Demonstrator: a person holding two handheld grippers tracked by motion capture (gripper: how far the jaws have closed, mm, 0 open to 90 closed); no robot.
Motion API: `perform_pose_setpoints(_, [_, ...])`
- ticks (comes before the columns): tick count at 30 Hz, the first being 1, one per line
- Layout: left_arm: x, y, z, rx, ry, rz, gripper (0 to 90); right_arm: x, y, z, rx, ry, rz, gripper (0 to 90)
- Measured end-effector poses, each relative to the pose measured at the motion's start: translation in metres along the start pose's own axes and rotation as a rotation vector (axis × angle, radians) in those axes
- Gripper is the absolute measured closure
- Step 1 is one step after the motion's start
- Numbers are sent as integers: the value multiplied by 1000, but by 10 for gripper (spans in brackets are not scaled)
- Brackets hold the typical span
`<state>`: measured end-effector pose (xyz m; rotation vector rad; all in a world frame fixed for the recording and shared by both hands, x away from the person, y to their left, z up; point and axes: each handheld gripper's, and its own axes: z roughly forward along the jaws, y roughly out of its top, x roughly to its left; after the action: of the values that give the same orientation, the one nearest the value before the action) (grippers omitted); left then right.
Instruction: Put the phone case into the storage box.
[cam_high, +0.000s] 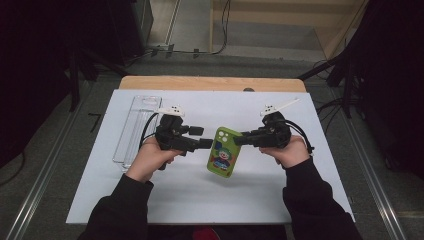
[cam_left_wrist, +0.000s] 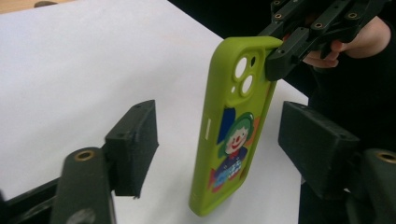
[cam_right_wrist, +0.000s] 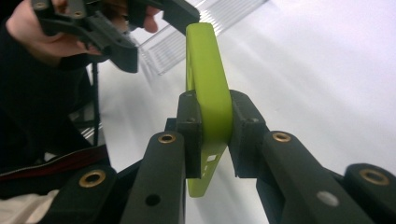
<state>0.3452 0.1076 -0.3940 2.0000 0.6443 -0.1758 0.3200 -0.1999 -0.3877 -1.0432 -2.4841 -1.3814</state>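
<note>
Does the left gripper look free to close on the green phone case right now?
Probably yes. The left gripper is open with its fingers standing on either side of the green phone case, apart from it. The right gripper pinches only the case's camera end.

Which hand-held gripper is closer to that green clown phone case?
The right hand-held gripper: its jaws clamp the green clown phone case at one edge. The left hand-held gripper stands open around the case, pads apart from it.

A recording lab: white-covered table (cam_high: 150, 200), dark curtains (cam_high: 30, 75), floor cables (cam_high: 220, 30).
</note>
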Motion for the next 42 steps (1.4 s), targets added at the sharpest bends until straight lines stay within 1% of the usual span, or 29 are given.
perform_pose_setpoints(4, [-2,0,2,-2,19,8,283,1,0,-1,-5,-36,10,748])
perform_pose_setpoints(8, [-4,0,5,7,38,21,283,2,0,-2,-21,-58,12,747])
perform_pose_setpoints(9, [-4,0,5,5,44,22,282,2,0,-2,-28,-63,11,747])
perform_pose_setpoints(11, [-5,0,6,-9,58,28,281,2,1,-3,-38,-75,25,747])
perform_pose_setpoints(13, [-6,0,6,-20,61,33,275,2,1,-3,-48,-92,37,747])
perform_pose_setpoints(17, [-6,0,9,-14,52,27,177,2,1,-2,-57,-109,66,748])
perform_pose_setpoints(18, [-7,0,10,-12,54,27,144,2,1,-2,-57,-116,80,747])
perform_pose_setpoints(20, [-7,0,12,-13,68,39,137,1,1,-1,-58,-126,91,748])
perform_pose_setpoints(21, [-8,0,13,-10,72,43,112,1,1,0,-57,-133,97,748])
perform_pose_setpoints(22, [-8,0,15,-10,77,40,68,1,1,0,-55,-134,100,748])
perform_pose_setpoints(24, [-7,0,17,7,90,29,0,0,1,2,-54,-138,107,748])
perform_pose_setpoints(25, [-7,-1,17,10,94,20,0,0,1,2,-52,-139,106,747])
perform_pose_setpoints(28, [-7,-1,19,0,85,-6,0,1,1,5,-49,-142,108,748])
perform_pose_setpoints(29, [-7,0,19,4,79,-12,0,1,2,5,-47,-138,113,748])
perform_pose_setpoints(30, [-7,-1,20,2,66,-8,0,1,2,6,-40,-134,110,747])
perform_pose_setpoints(32, [-9,-1,21,8,79,12,1,2,3,8,-35,-131,105,747])
perform_pose_setpoints(35, [-11,-1,23,10,104,21,2,3,5,11,-27,-144,102,748])
perform_pose_setpoints(36, [-12,-1,24,12,124,25,2,3,5,12,-27,-148,103,748])
perform_pose_setpoints(39, [-15,-1,27,7,154,37,1,4,8,14,-28,-158,114,747])
perform_pose_setpoints(42, [-16,-2,30,3,158,30,2,6,11,17,-24,-152,115,747])
